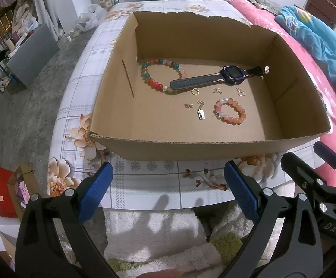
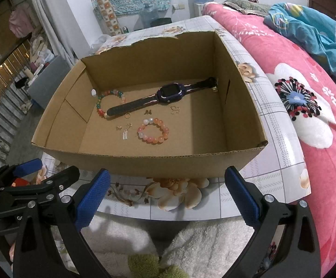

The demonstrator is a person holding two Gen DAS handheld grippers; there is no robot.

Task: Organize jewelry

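An open cardboard box (image 1: 214,149) sits on a table (image 1: 144,180) covered with a glossy floral cloth. The box is plain brown corrugated board, low-walled, with a ragged torn edge along its far wall and a narrow slit in its left wall.

Contents, all loose on the box floor:
- A large bead bracelet (image 1: 161,75) of round glassy beads in red, teal, amber and white lies at the far left.
- A watch (image 1: 218,77) with a dark perforated rubber strap and a purple square case lies diagonally across the far half; the near end of its strap rests touching the large bracelet.
- A small bead bracelet (image 1: 230,113) of smooth peach, pink and white beads lies nearer, right of centre.
- A small gold ring (image 1: 195,91) lies just beside the strap end.
- Several tiny gold butterfly-shaped pieces lie between the watch and the small bracelet, one at (image 1: 241,91).
- A small silver rectangular charm (image 1: 201,114) lies left of the small bracelet.

The left gripper (image 1: 168,190) hovers at the table's near edge, outside the box, its blue textured pads spread wide and holding nothing. The right gripper (image 2: 168,192) hangs likewise at the near edge, pads spread apart, empty. Both have black frames.

A pink flowered blanket (image 2: 295,97) lies to the right of the table. White fluffy fabric (image 2: 191,243) shows below both grippers.
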